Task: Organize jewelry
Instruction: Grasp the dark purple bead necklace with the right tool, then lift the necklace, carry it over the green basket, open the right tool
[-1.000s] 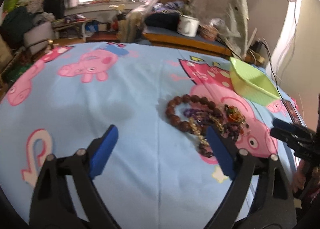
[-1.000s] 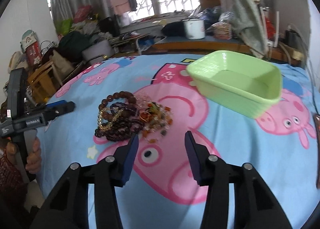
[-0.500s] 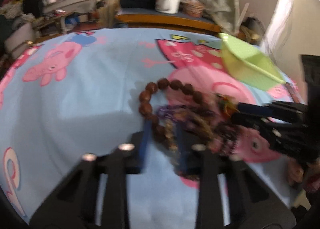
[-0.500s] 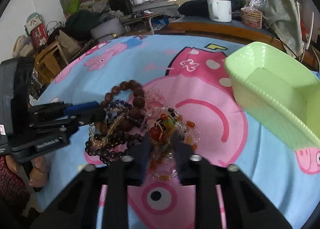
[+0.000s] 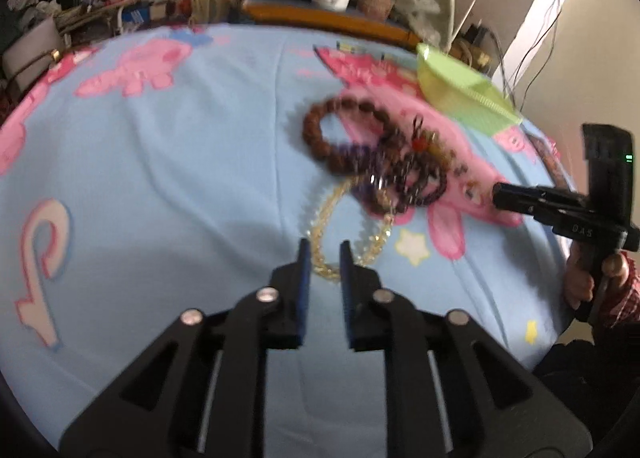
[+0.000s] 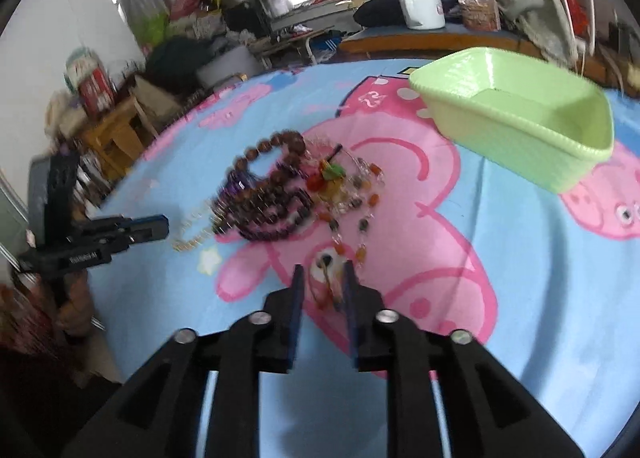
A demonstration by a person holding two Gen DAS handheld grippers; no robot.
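Note:
A tangled pile of bead jewellery (image 5: 396,174) (image 6: 276,198) lies on the blue cartoon sheet, with a brown wooden bead bracelet (image 5: 316,130) (image 6: 280,138) at its far side. My left gripper (image 5: 323,248) (image 6: 160,224) pinches a yellow bead strand (image 5: 332,198) drawn out of the pile towards me. Its jaws are opening slightly, with the strand still between them. My right gripper (image 6: 322,270) (image 5: 498,194) is shut on an orange and clear bead strand (image 6: 362,226) that trails back to the pile. An empty green basket (image 6: 520,118) (image 5: 460,94) stands beyond on the right.
The blue sheet (image 5: 160,178) with pink pig prints covers the whole surface. A person's hand (image 5: 580,282) holds the right gripper at the sheet's right edge. Behind are a wooden bench with a white enamel pot (image 6: 420,8) and room clutter.
Both grippers went from wide open to closed, dipped into the pile, then drew back. Each now has a bead strand pulled out of the tangle.

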